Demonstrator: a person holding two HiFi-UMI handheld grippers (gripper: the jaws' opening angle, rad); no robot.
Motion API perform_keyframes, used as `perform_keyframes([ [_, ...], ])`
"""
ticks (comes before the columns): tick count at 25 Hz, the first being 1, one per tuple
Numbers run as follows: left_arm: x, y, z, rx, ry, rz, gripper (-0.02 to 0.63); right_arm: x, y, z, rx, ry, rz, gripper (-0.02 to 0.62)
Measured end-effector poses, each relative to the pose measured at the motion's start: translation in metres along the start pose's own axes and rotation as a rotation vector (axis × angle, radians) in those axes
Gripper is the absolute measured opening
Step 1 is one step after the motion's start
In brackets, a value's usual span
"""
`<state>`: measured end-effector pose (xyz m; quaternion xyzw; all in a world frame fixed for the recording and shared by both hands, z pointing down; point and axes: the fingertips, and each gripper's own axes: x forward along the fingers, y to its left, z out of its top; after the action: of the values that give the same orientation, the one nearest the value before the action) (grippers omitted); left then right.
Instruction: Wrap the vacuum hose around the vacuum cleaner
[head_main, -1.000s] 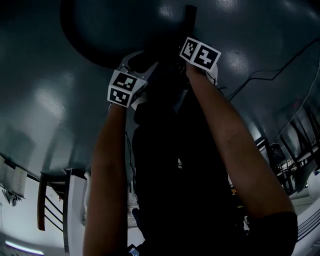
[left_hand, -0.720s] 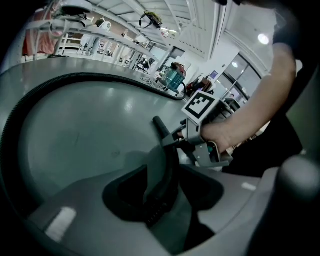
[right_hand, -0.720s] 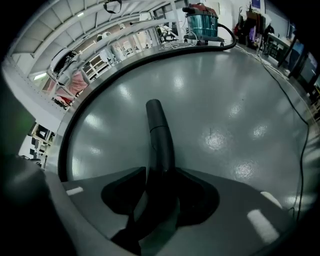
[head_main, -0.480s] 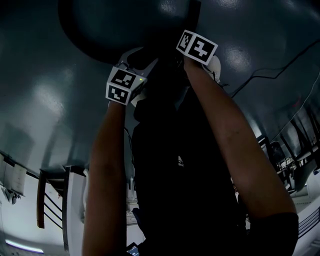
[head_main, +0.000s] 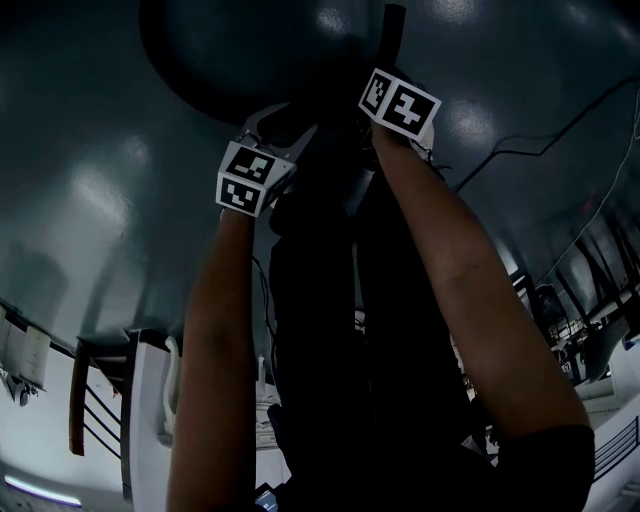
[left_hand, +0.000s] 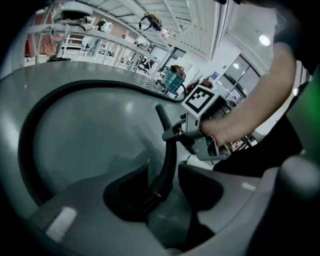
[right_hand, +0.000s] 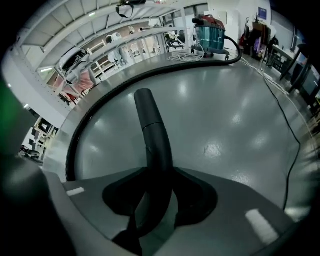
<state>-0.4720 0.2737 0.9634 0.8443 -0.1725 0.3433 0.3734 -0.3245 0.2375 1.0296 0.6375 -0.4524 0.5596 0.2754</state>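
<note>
We have barely begun. The hose (right_hand: 152, 135) trails in one long loop across the floor (right_hand: 225, 115) to the vacuum cleaner (right_hand: 210, 30), well apart from us, with no turn around it yet. Our left hand-held gripper (left_hand: 162, 172) pinches the hose's ribbed end. The right hand-held gripper (right_hand: 159, 172), its jaws just closing, clamps the stiff tube beyond. All the wrapping remains.

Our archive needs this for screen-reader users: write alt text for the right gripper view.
The right tool, its jaws having just closed further, clamps the black rigid end of the vacuum hose. The ribbed hose curves away across a glossy grey floor to a teal, red-topped vacuum cleaner far off.
</note>
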Motion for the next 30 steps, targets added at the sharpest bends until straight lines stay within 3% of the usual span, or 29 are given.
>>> perform_keyframes([
  [11, -0.05, -0.05, 0.067, 0.014, -0.025, -0.031, 0.187, -0.096, 0.022, 0.061, -0.147, -0.099, 0.022, 0.153],
  [23, -0.109, -0.08, 0.177, 0.133, -0.047, -0.043, 0.187, -0.213, 0.046, 0.138, -0.316, -0.197, 0.042, 0.15],
  [30, -0.138, -0.111, 0.214, 0.171, -0.064, -0.044, 0.187, -0.287, 0.057, 0.178, -0.409, -0.284, 0.088, 0.15],
])
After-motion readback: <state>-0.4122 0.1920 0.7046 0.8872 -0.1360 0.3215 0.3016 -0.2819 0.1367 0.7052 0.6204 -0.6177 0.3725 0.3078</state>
